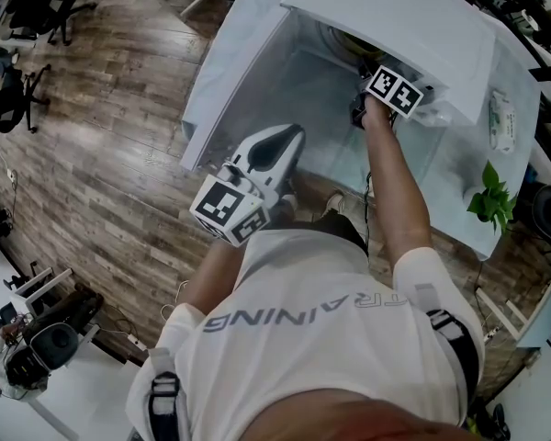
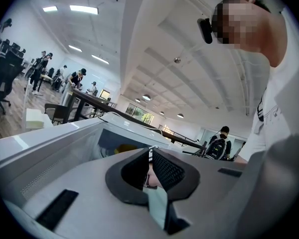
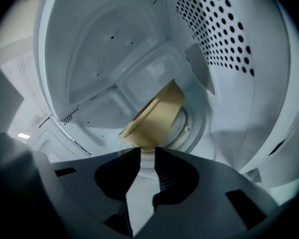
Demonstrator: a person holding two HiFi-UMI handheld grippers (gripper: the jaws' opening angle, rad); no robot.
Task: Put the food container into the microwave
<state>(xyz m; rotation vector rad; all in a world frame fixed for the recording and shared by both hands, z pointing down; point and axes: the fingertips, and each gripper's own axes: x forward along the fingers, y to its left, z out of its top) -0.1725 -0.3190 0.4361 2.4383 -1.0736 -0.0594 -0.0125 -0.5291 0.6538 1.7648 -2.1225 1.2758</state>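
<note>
On the bench, the white microwave stands with its mouth open toward the person, which lets an arm reach straight in. Outside the microwave, back by the person's waist, the left tool hangs idle with its jaws together on nothing, seemingly kept clear of the opening. Inside the microwave, beside the perforated side wall, the right tool points downward, its jaws clamped on the rim of the food container. That tan container sits tilted within the microwave, gripped by one edge only, so it probably needs lowering and levelling before release.
</note>
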